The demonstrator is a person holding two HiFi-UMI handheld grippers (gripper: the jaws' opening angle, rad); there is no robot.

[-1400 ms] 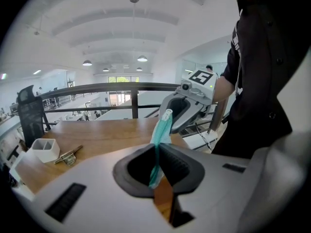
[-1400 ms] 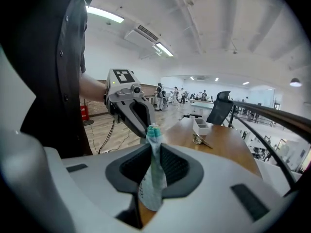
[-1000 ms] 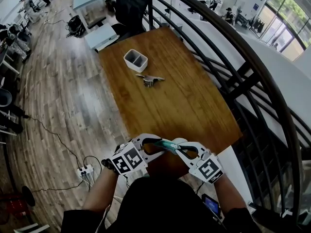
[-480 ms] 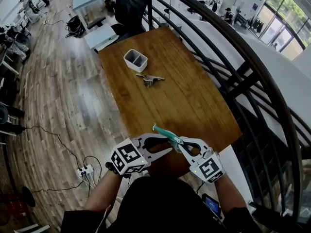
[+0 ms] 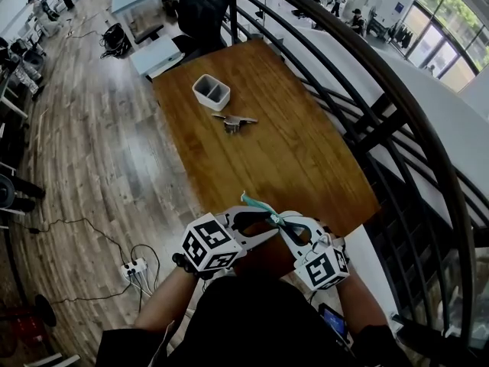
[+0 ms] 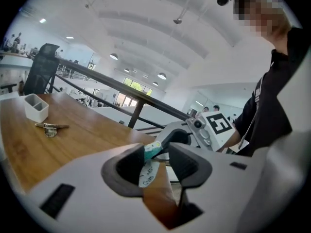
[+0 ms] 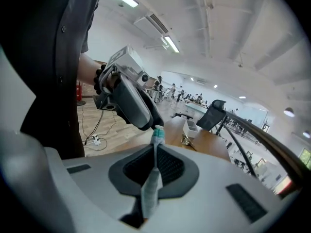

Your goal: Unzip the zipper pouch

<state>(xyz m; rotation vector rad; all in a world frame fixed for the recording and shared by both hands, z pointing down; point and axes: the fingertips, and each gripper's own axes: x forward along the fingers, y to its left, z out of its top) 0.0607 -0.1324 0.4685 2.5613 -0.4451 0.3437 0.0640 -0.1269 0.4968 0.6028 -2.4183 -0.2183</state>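
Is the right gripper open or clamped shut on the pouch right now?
Shut. Its own view shows the right gripper with jaws together, pinching the teal zipper pouch edge-on between them.

A wooden table (image 5: 290, 151) stands beside a black curved railing (image 5: 370, 134). A white two-compartment bin (image 5: 212, 92) sits near its far end, with a small metal piece (image 5: 234, 121) just beside it. A black chair (image 5: 205, 6) stands beyond. A power strip (image 5: 134, 268) with cables lies on the plank floor (image 5: 99, 151).
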